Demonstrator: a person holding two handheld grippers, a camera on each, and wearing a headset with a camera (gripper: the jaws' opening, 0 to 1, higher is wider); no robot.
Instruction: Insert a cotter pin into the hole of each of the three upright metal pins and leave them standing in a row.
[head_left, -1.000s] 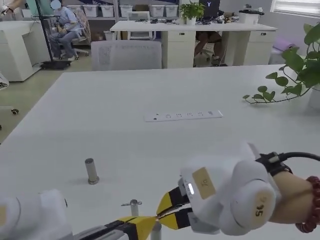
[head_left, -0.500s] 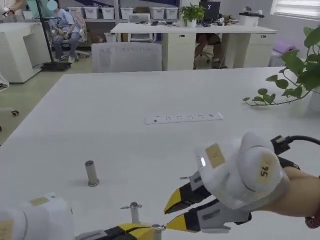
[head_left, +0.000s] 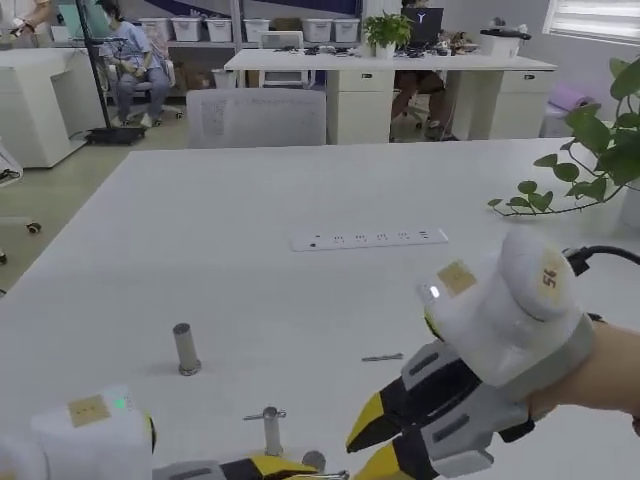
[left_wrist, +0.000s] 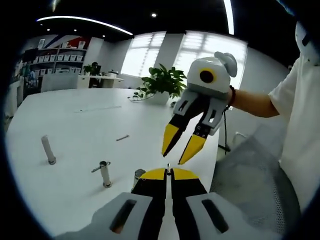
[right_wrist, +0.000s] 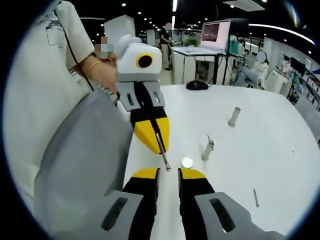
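Three metal pins (head_left: 186, 350) — three cotter pins (head_left: 382, 357)

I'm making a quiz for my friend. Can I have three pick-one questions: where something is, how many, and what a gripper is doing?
1. Where is the loose cotter pin? A) lying on the table B) in a cup C) on the floor
2. How many upright metal pins stand there? A) one B) three C) five
3. What is the left gripper doing? A) gaping empty B) pinching a thin cotter pin C) holding a spoon
Answers: 1 A, it lies flat on the white top. 2 B, three stand upright. 3 B, its jaws are shut on it.
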